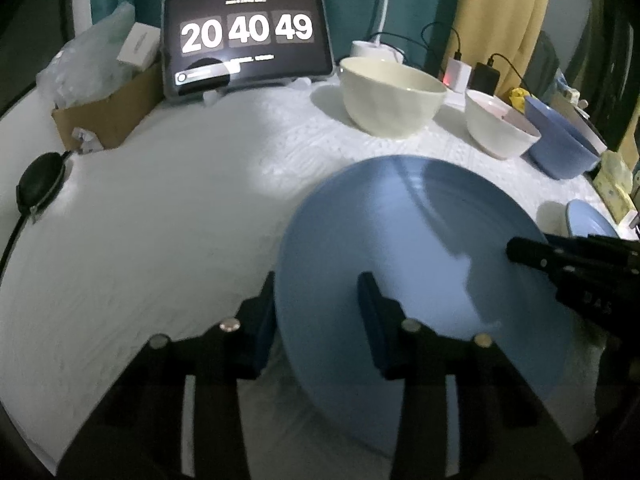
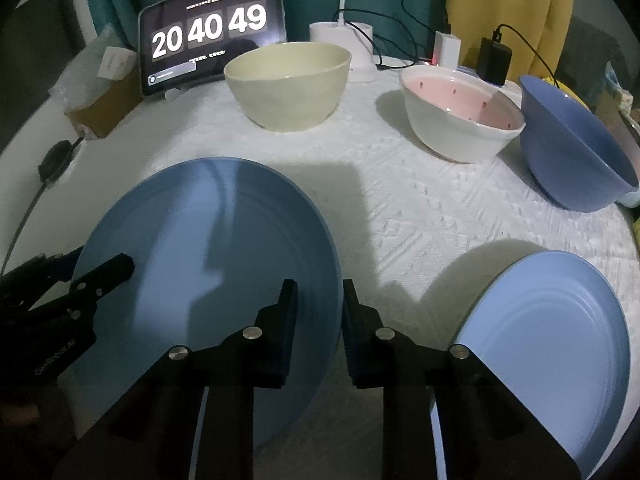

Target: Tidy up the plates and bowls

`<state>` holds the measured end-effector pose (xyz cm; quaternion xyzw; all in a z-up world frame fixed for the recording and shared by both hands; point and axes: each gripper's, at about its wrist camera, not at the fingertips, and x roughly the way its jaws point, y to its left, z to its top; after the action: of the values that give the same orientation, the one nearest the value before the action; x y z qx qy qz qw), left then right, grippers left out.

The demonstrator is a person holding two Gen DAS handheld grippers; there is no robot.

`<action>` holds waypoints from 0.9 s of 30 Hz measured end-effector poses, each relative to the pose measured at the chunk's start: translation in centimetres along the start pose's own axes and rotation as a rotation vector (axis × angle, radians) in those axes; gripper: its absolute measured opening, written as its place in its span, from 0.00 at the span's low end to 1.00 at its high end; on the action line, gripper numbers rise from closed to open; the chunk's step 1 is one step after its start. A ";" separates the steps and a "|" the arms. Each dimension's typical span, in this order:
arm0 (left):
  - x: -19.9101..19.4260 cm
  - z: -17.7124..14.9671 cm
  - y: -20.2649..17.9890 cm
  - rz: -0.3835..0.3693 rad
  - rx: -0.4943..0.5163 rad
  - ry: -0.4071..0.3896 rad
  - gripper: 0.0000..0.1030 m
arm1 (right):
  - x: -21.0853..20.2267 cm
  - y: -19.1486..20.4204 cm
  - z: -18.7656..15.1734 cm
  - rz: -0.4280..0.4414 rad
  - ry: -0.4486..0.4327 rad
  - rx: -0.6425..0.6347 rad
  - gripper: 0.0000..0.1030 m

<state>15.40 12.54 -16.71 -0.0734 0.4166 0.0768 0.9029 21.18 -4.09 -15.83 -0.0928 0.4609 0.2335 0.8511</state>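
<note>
White textured cloth [image 2: 400, 208] covers the table, with teal and yellow curtains hanging behind it. Nearest the cameras, a large blue plate [image 2: 208, 264] is the landmark, held by opposite edges between two grippers. The left gripper [image 1: 320, 312] straddles the plate's left rim, one finger above the face and one beneath, its jaws closed on that edge. The right gripper [image 2: 320, 320] straddles the plate's right rim the same way, its jaws pinching the rim. In the left wrist view the right gripper's black finger reaches over the plate's right side.

Right of the plate, a second blue plate [image 2: 552, 344] lies apart from it, with a strip of bare cloth between their rims. Beyond the plate, three bowls stand in a row: a cream bowl [image 2: 288, 84] directly behind it, a white bowl with a pink inside [image 2: 460, 116] further right, and a blue bowl [image 2: 576, 148] touching or nearly touching that one. A broad band of open cloth separates the plate's far rim from the bowls.

Left of the plate, the cloth lies open up to a black round device [image 1: 40, 184] at the table's edge and a cardboard box [image 1: 108, 116]. A tablet clock [image 1: 248, 44] stands behind the cream bowl, to the left.
</note>
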 end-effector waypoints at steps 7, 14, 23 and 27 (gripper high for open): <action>-0.5 -0.3 -0.3 -0.018 -0.002 0.000 0.37 | -0.8 -0.2 -0.1 0.005 -0.020 0.005 0.22; -1.6 -0.4 -1.1 -0.028 0.012 -0.021 0.37 | -2.0 -0.8 -0.1 0.005 -0.048 0.019 0.22; -2.7 0.0 -2.1 -0.034 0.026 -0.043 0.37 | -3.7 -1.6 -0.2 0.012 -0.085 0.033 0.22; -3.3 0.1 -2.6 -0.040 0.030 -0.054 0.37 | -4.5 -2.1 -0.2 0.013 -0.103 0.041 0.22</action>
<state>13.87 9.78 -13.90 -0.0661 0.3917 0.0543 0.9161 19.93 -7.39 -12.40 -0.0604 0.4219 0.2340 0.8739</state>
